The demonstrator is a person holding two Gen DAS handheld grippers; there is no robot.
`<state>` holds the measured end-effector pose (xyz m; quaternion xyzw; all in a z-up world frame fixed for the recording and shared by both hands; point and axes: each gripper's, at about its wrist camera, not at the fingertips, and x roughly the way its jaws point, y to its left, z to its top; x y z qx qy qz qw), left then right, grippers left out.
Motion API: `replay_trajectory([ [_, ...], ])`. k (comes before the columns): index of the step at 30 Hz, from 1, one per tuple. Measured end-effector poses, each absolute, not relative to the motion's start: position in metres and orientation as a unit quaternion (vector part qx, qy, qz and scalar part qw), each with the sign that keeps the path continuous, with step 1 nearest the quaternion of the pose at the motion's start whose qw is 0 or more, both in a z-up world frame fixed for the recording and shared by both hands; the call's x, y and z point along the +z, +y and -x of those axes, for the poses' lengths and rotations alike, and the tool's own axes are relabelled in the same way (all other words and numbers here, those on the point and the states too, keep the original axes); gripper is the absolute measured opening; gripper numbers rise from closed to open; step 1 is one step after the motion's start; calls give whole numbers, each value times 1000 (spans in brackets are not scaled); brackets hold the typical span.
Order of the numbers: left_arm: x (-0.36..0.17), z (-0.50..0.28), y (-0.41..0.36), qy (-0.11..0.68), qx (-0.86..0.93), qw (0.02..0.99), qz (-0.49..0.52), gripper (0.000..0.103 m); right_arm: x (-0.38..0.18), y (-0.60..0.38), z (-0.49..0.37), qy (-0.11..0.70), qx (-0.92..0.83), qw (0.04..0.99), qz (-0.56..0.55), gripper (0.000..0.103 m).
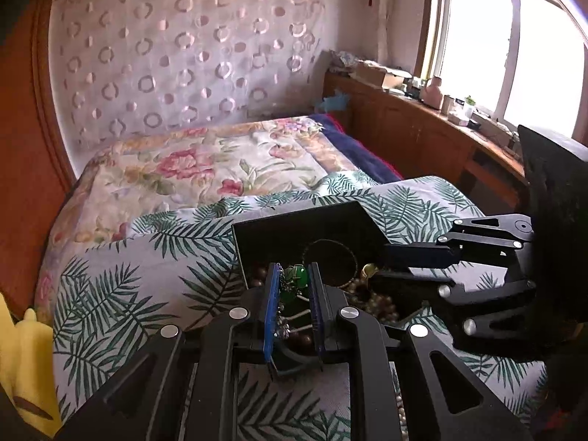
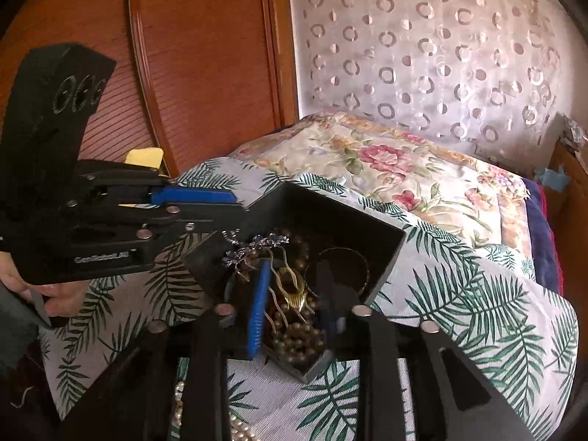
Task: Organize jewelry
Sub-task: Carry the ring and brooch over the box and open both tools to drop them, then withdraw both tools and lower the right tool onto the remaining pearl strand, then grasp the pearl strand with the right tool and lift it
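Note:
A black open box [image 1: 294,228] [image 2: 367,235] sits on the palm-leaf cloth and holds mixed jewelry: brown beads, pearl strands [image 1: 378,303], a thin bangle [image 1: 330,253] and a silver flower hairpin [image 2: 257,244]. My left gripper [image 1: 293,275] hovers over the box's near edge, its blue pads partly open around a green-stone piece [image 1: 297,275]; whether they press it is unclear. My right gripper [image 2: 294,279] is open over the box, its fingers either side of a gold hair comb [image 2: 292,288]. Each gripper shows in the other's view, the right gripper [image 1: 411,257] and the left gripper [image 2: 205,202].
The cloth covers a surface beside a bed with a floral quilt [image 1: 205,169]. Loose pearls [image 2: 235,426] lie on the cloth near me. A wooden wardrobe [image 2: 191,55] stands left, a cluttered windowsill cabinet [image 1: 422,117] right, a yellow object [image 1: 25,360] at far left.

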<state>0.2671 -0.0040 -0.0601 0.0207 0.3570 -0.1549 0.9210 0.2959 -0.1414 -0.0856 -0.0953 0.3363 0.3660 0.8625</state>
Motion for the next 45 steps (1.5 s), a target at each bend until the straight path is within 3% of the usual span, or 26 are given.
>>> replay_trajectory([
  [6,-61,-281,-1,367,-146,918,-19,17,-83,-144,-301,337,361,864,96,38],
  [8,-60,-281,0,367,-142,919,-19,34,-81,-150,-296,336,359,866,90,38],
  [13,-56,-267,2,361,-137,922,-17,56,-78,-167,-272,339,358,866,86,37],
  [20,-61,-235,6,369,-138,919,-8,77,-97,-176,-235,371,360,849,108,37],
  [23,-66,-216,7,374,-143,916,-10,79,-111,-175,-223,394,365,835,123,37],
  [25,-72,-205,9,383,-141,913,-15,79,-120,-174,-217,407,367,826,130,29],
  [41,-104,-170,0,431,-150,889,-26,79,-137,-140,-218,437,370,800,177,28],
  [43,-108,-168,-2,436,-151,887,-28,79,-138,-140,-218,448,386,790,162,8],
  [45,-110,-166,-3,440,-149,885,-29,79,-138,-139,-213,450,388,787,166,7],
])
